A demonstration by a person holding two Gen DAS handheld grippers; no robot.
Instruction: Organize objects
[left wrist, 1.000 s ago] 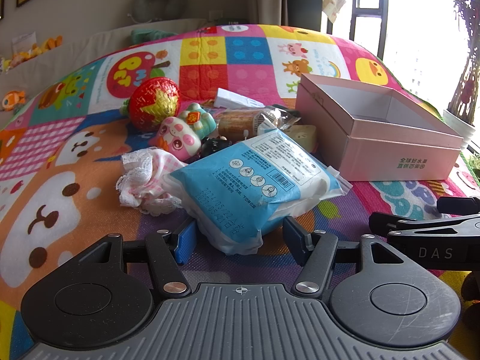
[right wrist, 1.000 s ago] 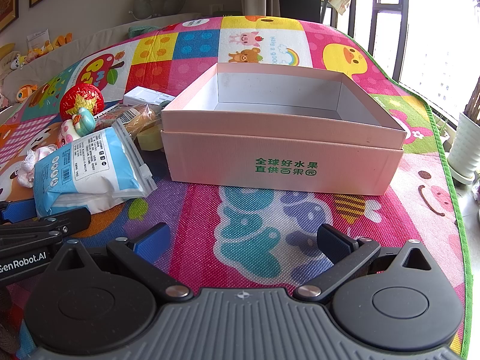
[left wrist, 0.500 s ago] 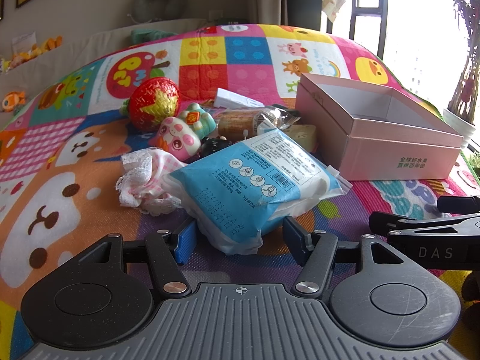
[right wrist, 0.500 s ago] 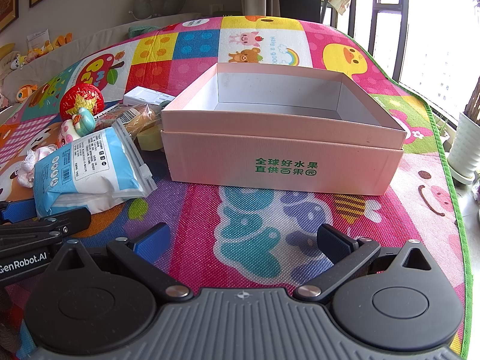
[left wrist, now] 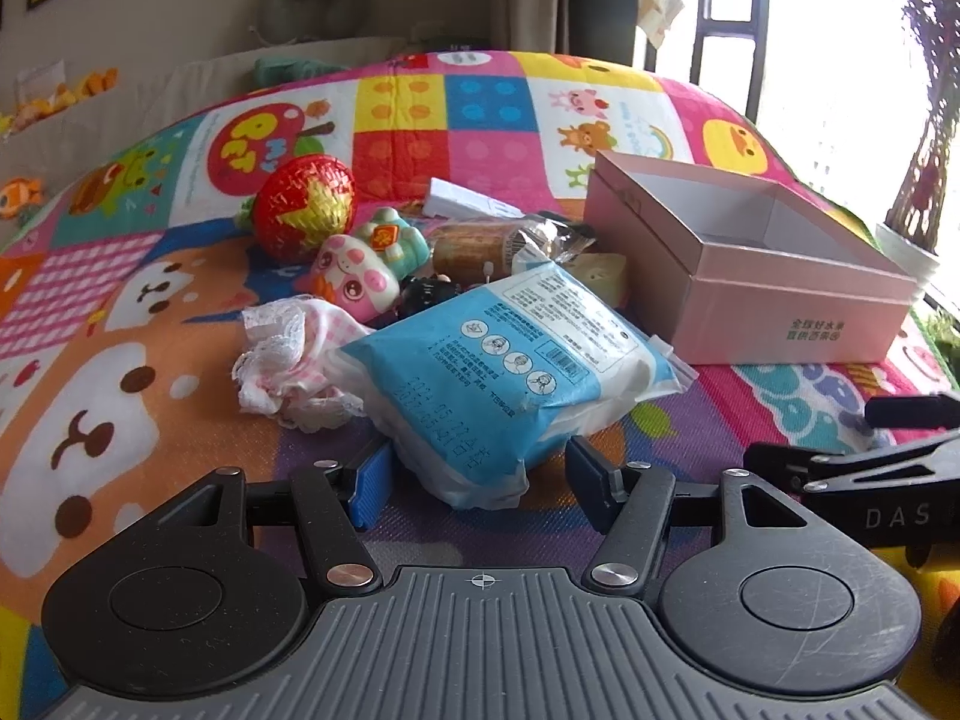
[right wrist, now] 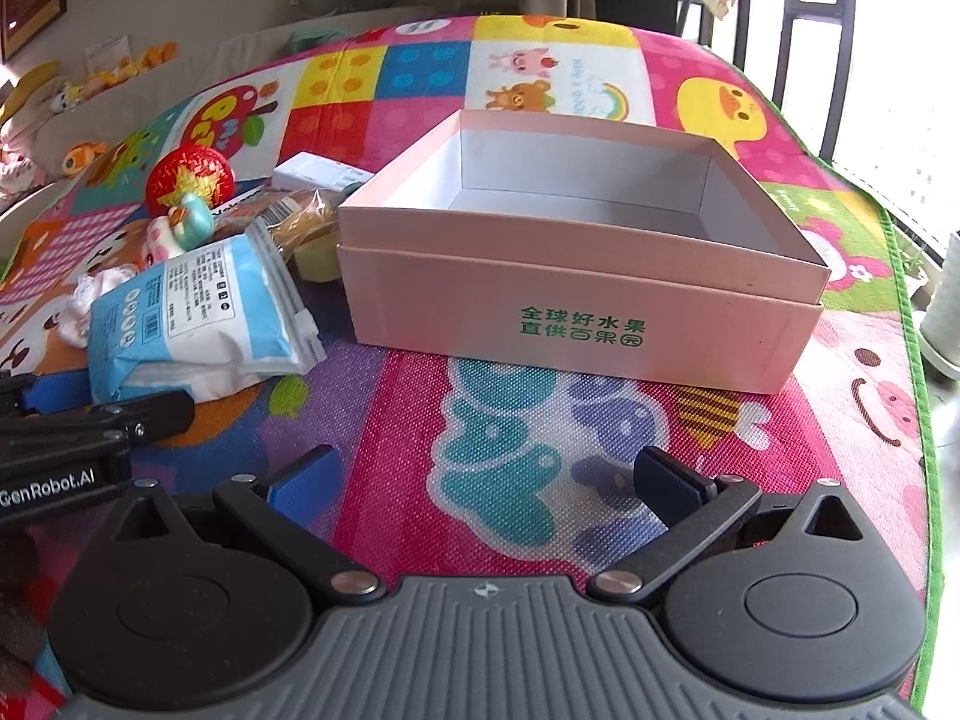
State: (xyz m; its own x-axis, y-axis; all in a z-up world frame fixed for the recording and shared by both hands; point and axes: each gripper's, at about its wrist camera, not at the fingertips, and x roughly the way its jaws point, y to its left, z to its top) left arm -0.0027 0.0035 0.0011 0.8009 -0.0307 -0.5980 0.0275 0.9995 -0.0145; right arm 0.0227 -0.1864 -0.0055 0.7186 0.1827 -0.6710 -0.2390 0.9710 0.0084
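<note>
The blue-and-white packet [left wrist: 510, 384] lies on the colourful play mat [left wrist: 120, 324], its near corner between the spread jaws of the left hand-held gripper [left wrist: 477, 474], pads not touching it. The right hand-held gripper [right wrist: 486, 480] is open over bare mat. Just beyond lie a lace cloth [left wrist: 288, 360], a pig toy [left wrist: 354, 282], a red strawberry ball [left wrist: 303, 207], then the empty pink box [right wrist: 576, 276].

a patchwork cartoon-animal play mat [left wrist: 180, 324] in pink, orange, yellow and blue; a pale pink cardboard box [right wrist: 576, 294] with white inside and green lettering; a blue-and-white plastic packet [left wrist: 510, 372]; a red-and-gold woven strawberry [left wrist: 303, 204]; a pink-checked lace-edged cloth [left wrist: 288, 360].
</note>
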